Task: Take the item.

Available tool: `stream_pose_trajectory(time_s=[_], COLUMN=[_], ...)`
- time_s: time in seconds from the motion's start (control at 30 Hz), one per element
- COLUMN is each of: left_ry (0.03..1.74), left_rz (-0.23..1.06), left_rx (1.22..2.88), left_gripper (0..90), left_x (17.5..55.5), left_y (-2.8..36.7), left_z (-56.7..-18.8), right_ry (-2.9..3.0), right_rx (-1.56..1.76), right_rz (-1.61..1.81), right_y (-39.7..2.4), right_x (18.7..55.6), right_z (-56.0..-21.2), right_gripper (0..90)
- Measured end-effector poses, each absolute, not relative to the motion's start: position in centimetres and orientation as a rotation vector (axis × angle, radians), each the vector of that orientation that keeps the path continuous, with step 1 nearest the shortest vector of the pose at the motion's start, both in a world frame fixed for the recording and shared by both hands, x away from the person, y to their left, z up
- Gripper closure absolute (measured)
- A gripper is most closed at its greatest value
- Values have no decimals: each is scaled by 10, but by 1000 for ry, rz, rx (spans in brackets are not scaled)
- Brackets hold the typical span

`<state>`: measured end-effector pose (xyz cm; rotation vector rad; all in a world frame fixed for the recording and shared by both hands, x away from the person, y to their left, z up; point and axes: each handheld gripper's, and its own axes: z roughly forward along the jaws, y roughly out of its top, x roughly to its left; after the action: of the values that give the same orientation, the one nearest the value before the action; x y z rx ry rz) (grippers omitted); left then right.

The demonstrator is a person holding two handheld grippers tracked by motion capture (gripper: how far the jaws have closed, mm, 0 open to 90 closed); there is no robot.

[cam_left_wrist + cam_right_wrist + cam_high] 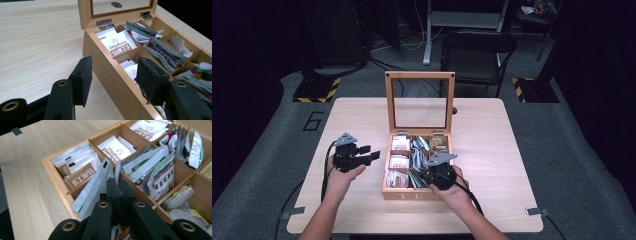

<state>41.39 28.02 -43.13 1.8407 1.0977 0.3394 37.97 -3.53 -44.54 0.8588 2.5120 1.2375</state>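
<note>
Dark surroundings frame a pale wooden table (492, 125) on which a wooden tea box (416, 192) stands with its glass lid (419, 100) raised upright. Sachets fill most compartments. The right gripper (119, 188) sits low over the front middle compartment, its jaws pressed together on the top edge of a white sachet (93, 188) that leans among its neighbours. The sachet has not left the box, so the grasp appears made and the lift outstanding. The left gripper (368, 154) hovers beside the box's left wall, jaws spread, holding nothing. No sachet lies on the table.
</note>
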Motion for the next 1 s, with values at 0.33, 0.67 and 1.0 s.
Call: stream_pose_trajectory(time_s=[0.33,0.67,1.0], left_ry=[1098,1101,1102], left_rz=[339,339,338], left_rx=[1840,1840,1840], left_gripper=[465,464,465], left_x=[414,414,413], left_y=[280,279,279], left_z=[-432,-432,-432], right_ry=[2493,2472,2425], right_rx=[858,847,856], right_rz=[1300,1347,1376], right_y=[-41,-47,-59], right_x=[378,376,375], right_z=[-427,-411,-397], right_gripper=[896,896,896])
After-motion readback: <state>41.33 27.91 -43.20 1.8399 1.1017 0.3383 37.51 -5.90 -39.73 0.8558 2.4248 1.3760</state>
